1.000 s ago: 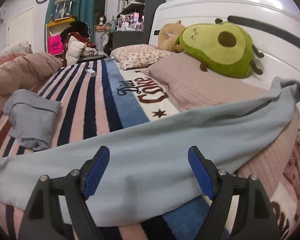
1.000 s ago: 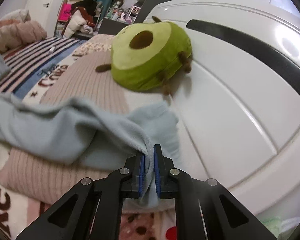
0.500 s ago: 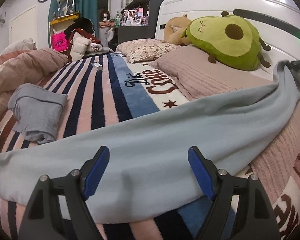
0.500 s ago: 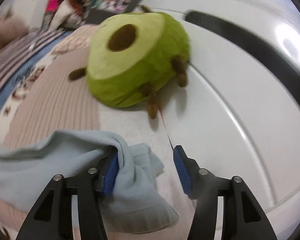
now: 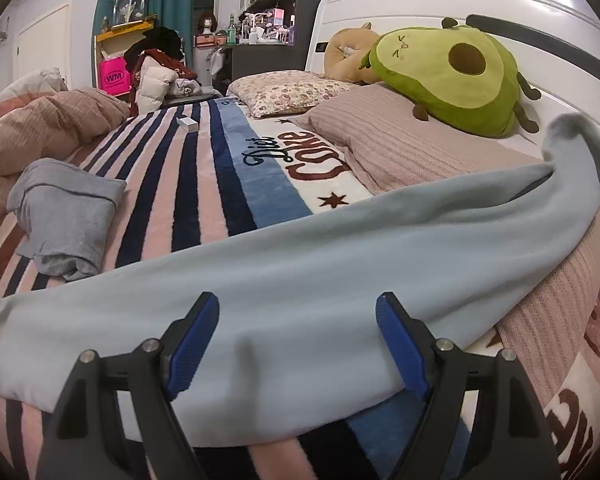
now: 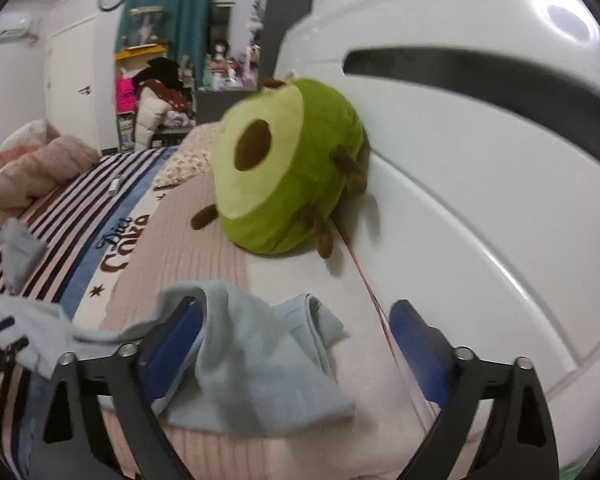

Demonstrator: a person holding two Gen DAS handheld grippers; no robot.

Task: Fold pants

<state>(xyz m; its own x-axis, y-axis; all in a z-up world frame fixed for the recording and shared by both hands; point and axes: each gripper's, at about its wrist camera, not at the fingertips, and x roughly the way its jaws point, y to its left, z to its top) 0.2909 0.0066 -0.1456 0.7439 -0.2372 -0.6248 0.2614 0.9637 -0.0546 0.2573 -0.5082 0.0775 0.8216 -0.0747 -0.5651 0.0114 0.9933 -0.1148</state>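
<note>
- The light-blue soft fleece pants (image 5: 320, 264) lie stretched across the striped plush bed blanket (image 5: 167, 184), from lower left to upper right of the left wrist view, one end draped onto the ribbed pink pillow (image 5: 400, 148).
- The left gripper (image 5: 297, 346) hovers wide open over the cloth, gripping nothing.
- The right gripper (image 6: 295, 344) is opening; the pants' end sits loose between its jaws, seemingly released, though blur hinders.
- Judged step: laying flat. Next: regrasp an edge and fold over.
</note>
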